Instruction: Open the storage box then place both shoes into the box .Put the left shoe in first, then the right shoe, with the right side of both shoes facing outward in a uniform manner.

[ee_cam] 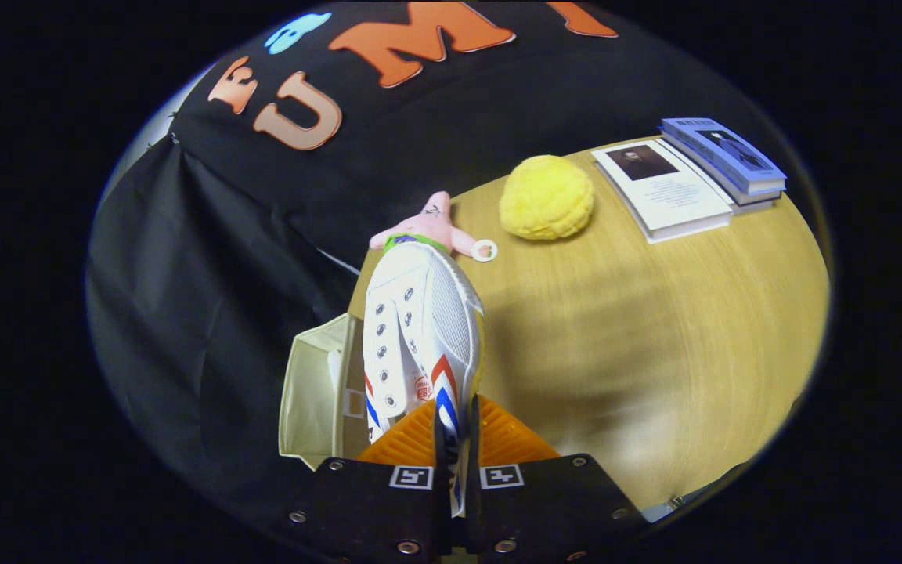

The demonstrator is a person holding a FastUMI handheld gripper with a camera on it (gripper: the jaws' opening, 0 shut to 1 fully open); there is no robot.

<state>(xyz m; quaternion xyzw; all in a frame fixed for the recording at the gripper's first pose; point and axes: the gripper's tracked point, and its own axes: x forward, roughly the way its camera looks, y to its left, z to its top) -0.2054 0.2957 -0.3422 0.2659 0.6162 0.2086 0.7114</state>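
Shoe (420, 329), white with a mesh side, rows of lace eyelets and red and blue stripes near its heel, stands in the lower middle of the frame, its toe pointing away from the camera. The gripper (455, 462) at the bottom centre is clenched on the shoe: its two fingers (396, 450) press close together on the thin edge of the shoe's heel end, with only that edge showing in the narrow slit between them. The shoe is lifted clear of the wooden table (654, 345), and its shadow falls on the wood just to its right.

Just left of the shoe, in the lower left part of the frame, sits the storage box (314, 392), pale cream and open at the top, at the table's left edge. The shoe is beside and partly over the box's right wall; whether any part of it is already inside cannot be told.

Beyond the shoe's toe, near the centre, lies a pink star-shaped plush toy (431, 223) with a green band and a small white ring. To the right of the toy rests a round yellow sponge-like ball (546, 197). In the upper right, two books (686, 184) lie side by side at the far edge of the table, one pale, one blue.
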